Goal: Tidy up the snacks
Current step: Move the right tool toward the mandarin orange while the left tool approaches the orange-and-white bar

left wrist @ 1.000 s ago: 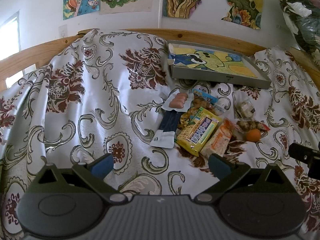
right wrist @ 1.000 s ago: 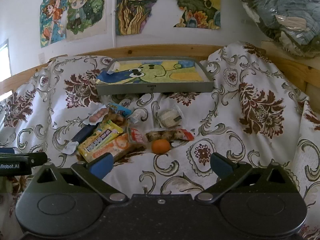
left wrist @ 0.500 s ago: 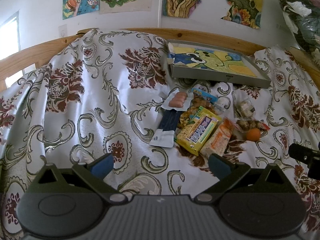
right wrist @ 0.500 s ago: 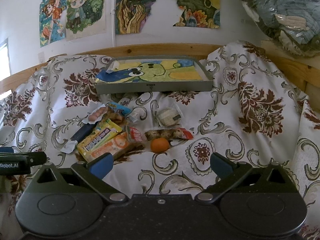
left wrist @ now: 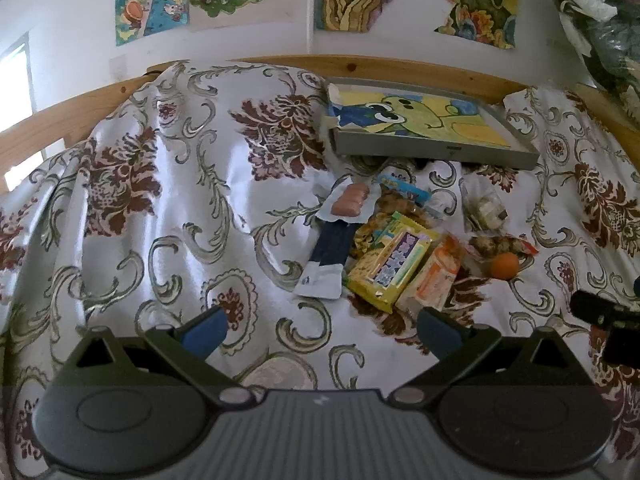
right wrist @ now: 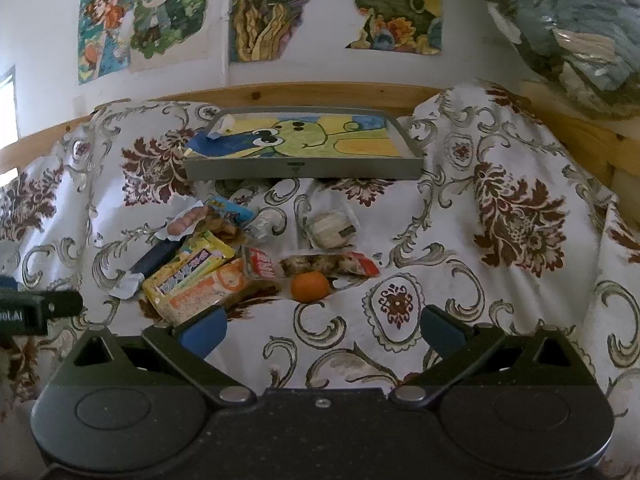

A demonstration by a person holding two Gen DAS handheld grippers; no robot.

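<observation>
**Both claws released above the snack pile**

Little writing is legible to me. The red wrapper (right wrist: 262, 263) carries white lettering too blurred to read, and the yellow packet (right wrist: 188, 270) has a purple label I cannot make out. On the left claw's body, seen at the edge of the right wrist view, I read only the partial letters "OLAI".

My left claw (left wrist: 320, 330) hangs level over the flowered bedspread (left wrist: 168, 200), fingers spread wide and holding nothing; the snacks lie ahead and to its right. My right claw (right wrist: 320, 330) is likewise spread and empty, its fingers pointing toward the orange (right wrist: 309, 286), with its blue left pad (right wrist: 202, 330) just short of the orange packet (right wrist: 208, 292). The gray tray (right wrist: 300, 168) with a cartoon lining sits beyond the pile, near the wooden rail.
</observation>
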